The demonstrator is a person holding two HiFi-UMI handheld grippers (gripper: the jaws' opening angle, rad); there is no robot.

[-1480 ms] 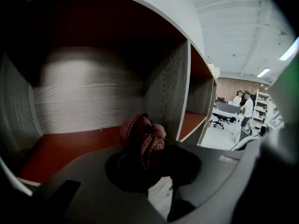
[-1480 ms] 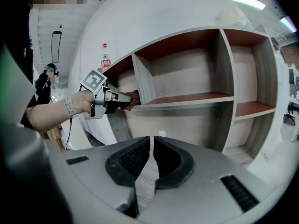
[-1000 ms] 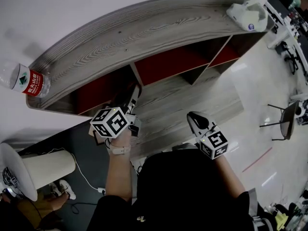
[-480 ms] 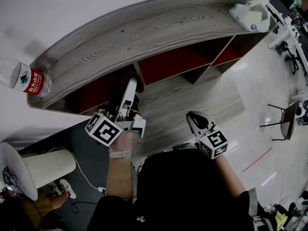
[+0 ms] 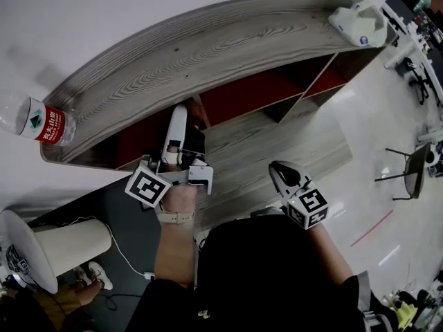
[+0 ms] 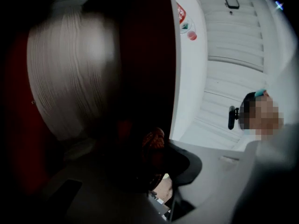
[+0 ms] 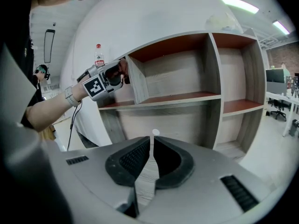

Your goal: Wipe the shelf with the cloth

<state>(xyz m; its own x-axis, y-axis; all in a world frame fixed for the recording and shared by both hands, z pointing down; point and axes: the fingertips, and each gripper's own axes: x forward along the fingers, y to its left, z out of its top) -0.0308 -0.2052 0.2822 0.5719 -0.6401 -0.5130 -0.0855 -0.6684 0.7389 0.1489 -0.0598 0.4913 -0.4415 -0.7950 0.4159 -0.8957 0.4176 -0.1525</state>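
Starting at the left end of the shelf [image 5: 208,54] top board: spot a water bottle [image 5: 43,122], red-labelled, standing upright right at the edge, well clear of the work.

Sliding right and down into the upper left compartment: the left gripper [image 5: 178,116], pushed in close beside the upright divider. Clamped on the cloth [image 6: 153,146] by the look of it, a reddish patterned wad pinched between dark jaws in the left gripper view, with little else readable in that gloom. Pinned that way, presumably, to drag the wad across the wood without letting it slip. Tipped toward the compartment's right edge, so probably working the divider or the inner corner. Cannot tell whether pressed onto the wood or just off it. Reads as mid-wipe, with plenty of boards yet to cover.

Further right: the right gripper [image 5: 280,175], parked low out in front of the shelf's lower boards and apart from them. Jaws brought together on nothing, just a hairline slit between. Held back, most likely, to stay out of the way and leave this as a one-handed job.

Last, at the right end of the top board: a white bundle [image 5: 358,21], too small to name, sitting near the corner and well apart from the cloth.
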